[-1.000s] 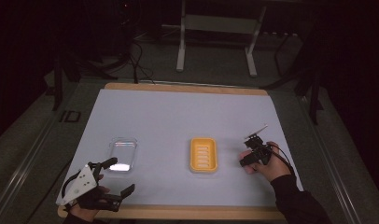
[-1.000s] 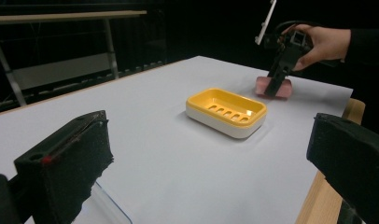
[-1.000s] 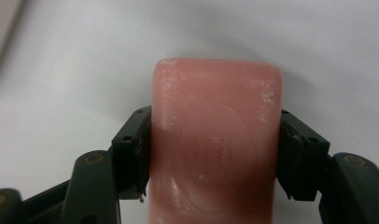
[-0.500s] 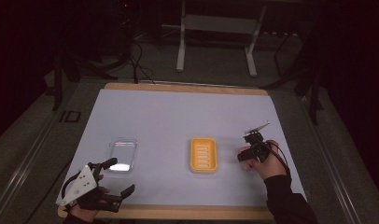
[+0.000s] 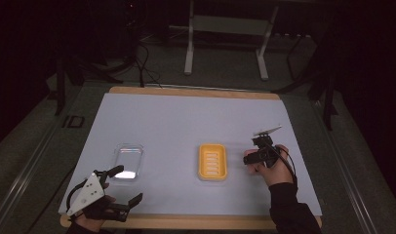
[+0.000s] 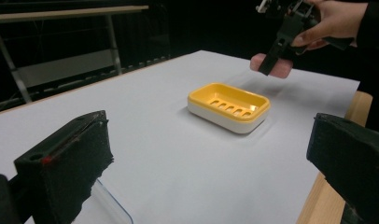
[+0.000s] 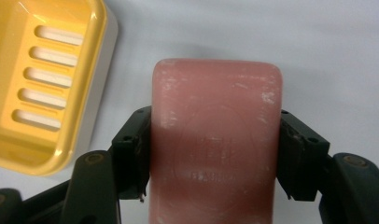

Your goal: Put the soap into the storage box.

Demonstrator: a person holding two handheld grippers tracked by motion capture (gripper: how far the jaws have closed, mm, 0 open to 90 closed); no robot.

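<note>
Your right gripper (image 7: 211, 158) clamps the pink soap bar (image 7: 215, 140) across its long sides, just right of the yellow soap dish (image 5: 212, 161); left gripper (image 5: 119, 187) gapes wide, empty; the bar likely stiff, slick, so keep pads mid-length.

The left gripper (image 5: 119, 185) rests low at the near left corner of the table, held in the person's left hand (image 5: 91, 220), its two black jaws spread wide apart with nothing between them. The right gripper (image 5: 251, 157) is held over the right side of the table by the right hand (image 5: 274, 168), dark sleeve behind it, its jaws pressed against both sides of a pink soap bar (image 7: 215, 140).
</note>
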